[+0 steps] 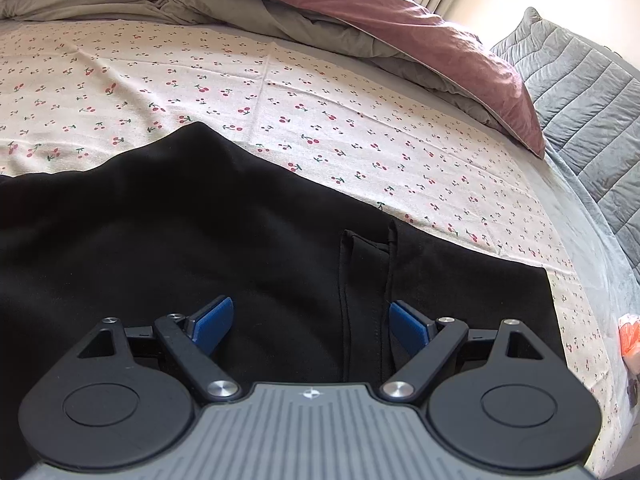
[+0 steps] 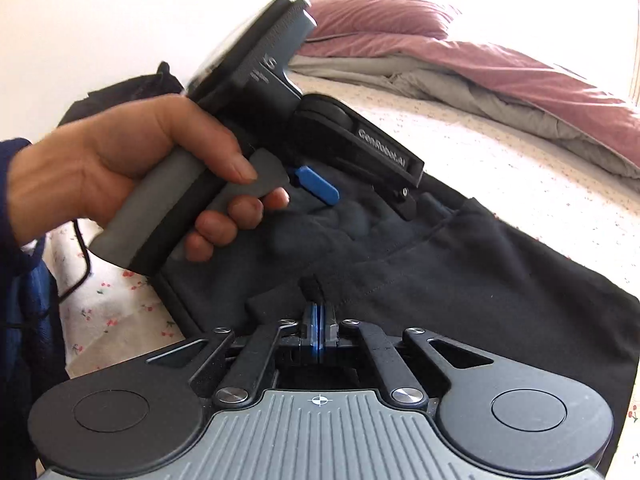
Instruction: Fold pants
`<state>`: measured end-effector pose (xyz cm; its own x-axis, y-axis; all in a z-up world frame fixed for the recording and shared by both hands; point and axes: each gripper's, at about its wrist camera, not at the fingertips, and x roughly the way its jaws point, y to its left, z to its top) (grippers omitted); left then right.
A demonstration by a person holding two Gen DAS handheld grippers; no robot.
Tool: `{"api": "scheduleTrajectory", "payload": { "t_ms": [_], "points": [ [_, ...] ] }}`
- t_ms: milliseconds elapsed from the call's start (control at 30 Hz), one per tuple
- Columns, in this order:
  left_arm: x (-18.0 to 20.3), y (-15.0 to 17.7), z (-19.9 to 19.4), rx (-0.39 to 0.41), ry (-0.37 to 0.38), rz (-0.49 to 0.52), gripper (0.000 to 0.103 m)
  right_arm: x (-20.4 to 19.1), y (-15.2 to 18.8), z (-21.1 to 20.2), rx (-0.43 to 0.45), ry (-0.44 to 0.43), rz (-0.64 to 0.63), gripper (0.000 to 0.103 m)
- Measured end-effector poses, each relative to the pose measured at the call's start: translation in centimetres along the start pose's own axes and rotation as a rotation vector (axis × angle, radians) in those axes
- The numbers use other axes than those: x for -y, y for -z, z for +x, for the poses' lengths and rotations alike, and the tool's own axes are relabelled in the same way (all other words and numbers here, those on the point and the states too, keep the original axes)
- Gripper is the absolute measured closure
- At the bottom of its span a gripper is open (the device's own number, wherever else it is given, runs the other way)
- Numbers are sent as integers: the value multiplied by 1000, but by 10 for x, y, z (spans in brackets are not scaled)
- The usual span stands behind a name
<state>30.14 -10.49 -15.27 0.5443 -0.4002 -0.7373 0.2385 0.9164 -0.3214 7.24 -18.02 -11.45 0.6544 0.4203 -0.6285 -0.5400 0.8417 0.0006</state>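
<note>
the black pants (image 1: 240,240) lay spread on the bed (image 1: 360,128), over the cherry-print sheet, with a rumpled pink and grey duvet (image 1: 360,12) bunched at the far side. the left tongs (image 1: 310,322) stood released, their blue pads wide apart just above the cloth near a seam or pocket edge, grasping nothing. the right tongs (image 2: 319,320) were clenched, the pads pressed together, and a bit of dark fabric seemed pinched at their tips, though the contact was too small to be sure. this looked like an early fold, one edge taken up while the other was not yet gripped. the next move probably called for the left tongs to close on the pants so both could carry the edge across evenly. only the right view showed the person's hand (image 2: 120,168) gripping the left handle; only the left view showed a small orange thing (image 1: 629,340) at the bed's edge.
</note>
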Motion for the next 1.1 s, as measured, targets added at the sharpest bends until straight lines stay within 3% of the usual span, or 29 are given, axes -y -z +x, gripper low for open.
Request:
{"api": "scheduleTrajectory", "payload": {
  "t_ms": [67,200,433,533,567,667,733,767,800,933,1100],
  "points": [
    [2,1,0,-1,-2,8,10,-6,2,-1,-4,-25,-25,103],
    [6,3,2,-2,-11,33,10,-9,12,20,-108,-2,-64,103],
    [14,8,3,-19,0,78,10,-18,4,5,1,-37,-84,102],
    [13,9,2,-12,-4,75,12,-19,7,15,-27,-28,-82,102],
    [13,10,1,-4,-15,72,18,-19,9,19,-40,-16,-88,102],
    [12,12,0,4,-28,83,24,-30,12,19,-35,20,-138,93],
    [12,12,-1,1,-21,82,24,-41,13,15,-1,54,-187,75],
    [11,12,-1,0,-18,81,24,-43,13,14,15,66,-197,52],
    [11,12,-2,-1,-17,82,25,-45,13,15,18,73,-199,39],
    [9,12,-2,-11,-16,79,25,-40,10,26,-34,89,-110,44],
    [13,14,-4,-2,-70,110,25,-35,2,25,-28,122,-43,62]
  ]
}}
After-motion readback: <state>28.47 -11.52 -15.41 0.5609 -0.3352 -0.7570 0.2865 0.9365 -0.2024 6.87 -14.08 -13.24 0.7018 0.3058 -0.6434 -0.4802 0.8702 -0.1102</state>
